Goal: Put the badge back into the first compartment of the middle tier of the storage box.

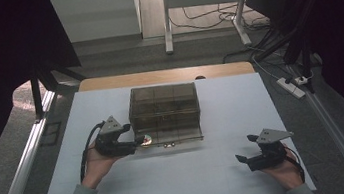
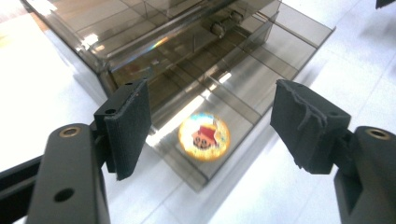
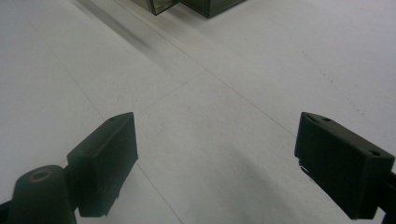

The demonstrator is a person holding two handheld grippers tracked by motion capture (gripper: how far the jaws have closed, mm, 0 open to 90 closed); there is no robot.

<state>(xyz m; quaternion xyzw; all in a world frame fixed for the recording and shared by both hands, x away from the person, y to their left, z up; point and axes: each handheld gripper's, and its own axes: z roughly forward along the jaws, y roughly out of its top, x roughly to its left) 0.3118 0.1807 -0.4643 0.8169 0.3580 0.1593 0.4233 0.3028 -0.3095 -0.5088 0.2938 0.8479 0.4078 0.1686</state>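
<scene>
Two grippers were in play around the smoky plastic drawer box (image 1: 164,107), the landmark here. Nearest the person, well to the right of the box, the right gripper (image 1: 245,149) rested over bare white table (image 1: 210,172), jaws wide apart with nothing between them. At the box's front left corner the left gripper (image 1: 139,140) stood with its jaws apart on either side of a round sticker-faced token (image 2: 204,137), which lay in the left end compartment of the pulled-out drawer (image 2: 243,88), the pads clear of it. To finish well, the left jaws should probably back straight out without nudging the drawer wall. The token showed a small red picture; no writing could be read.
</scene>
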